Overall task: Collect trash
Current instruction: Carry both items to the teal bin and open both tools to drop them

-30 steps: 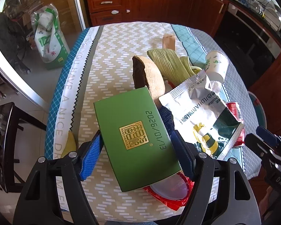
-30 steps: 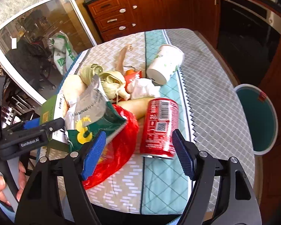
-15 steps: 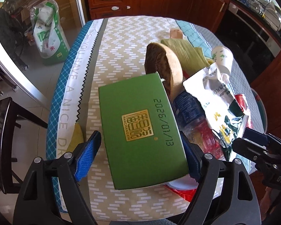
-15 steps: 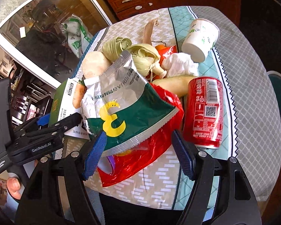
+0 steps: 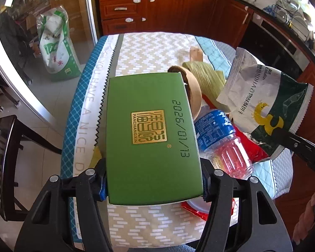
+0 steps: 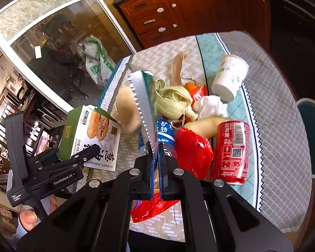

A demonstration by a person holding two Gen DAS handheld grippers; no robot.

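A green cardboard box (image 5: 151, 138) sits between the blue pads of my left gripper (image 5: 153, 182). Its jaws are closing and both pads press the box's sides. The right wrist view shows the box (image 6: 90, 130) held just above the table edge. My right gripper (image 6: 156, 157) is shut on the lower edge of a silver and green snack bag (image 6: 140, 96), which stands edge-on above the pile. In the left wrist view that bag (image 5: 260, 96) hangs at the right, raised off the table.
On the patterned tablecloth (image 5: 149, 48) lie a blue-labelled bottle (image 6: 165, 134), a red plastic bag (image 6: 191, 149), a red can (image 6: 231, 151), a paper cup (image 6: 231, 77), corn husks (image 6: 174, 100) and a tissue (image 6: 210, 105). A teal bin (image 6: 313, 138) stands right of the table.
My right gripper has shut on the snack bag and lifted it off the pile. The left gripper's jaws have closed onto the green box, which has risen slightly.
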